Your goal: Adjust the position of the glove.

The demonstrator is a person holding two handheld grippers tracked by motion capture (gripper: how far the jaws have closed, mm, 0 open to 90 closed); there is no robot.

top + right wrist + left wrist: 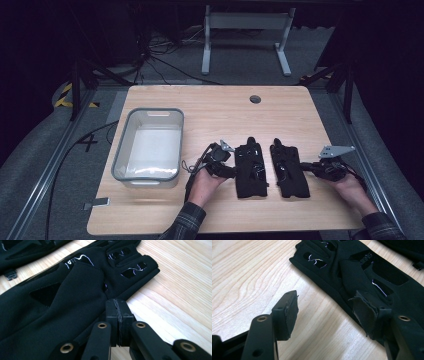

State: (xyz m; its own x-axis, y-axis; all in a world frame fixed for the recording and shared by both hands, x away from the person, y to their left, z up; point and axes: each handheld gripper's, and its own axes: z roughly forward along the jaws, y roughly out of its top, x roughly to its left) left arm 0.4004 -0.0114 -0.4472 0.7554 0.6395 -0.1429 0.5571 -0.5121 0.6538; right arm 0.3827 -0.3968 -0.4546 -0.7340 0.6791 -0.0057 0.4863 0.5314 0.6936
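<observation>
Two black fingerless gloves lie flat side by side on the wooden table (210,112), a left glove (250,170) and a right glove (290,170). My left gripper (234,171) rests at the left glove's left edge. In the left gripper view it (327,308) is open: one pad (290,310) is over bare wood and the other sits at the edge of the glove (362,270). My right gripper (306,167) points at the right glove's right edge. In the right gripper view it (119,308) is shut, pads pressed together beside the glove (70,295), with nothing visibly between them.
A grey plastic bin (120,150) stands empty on the table's left half. A round cable hole (255,99) sits near the far edge. Beyond the table stands a white desk frame (245,22), with cables on the floor. Each gripper view has the other glove (407,247) (22,252) at its top.
</observation>
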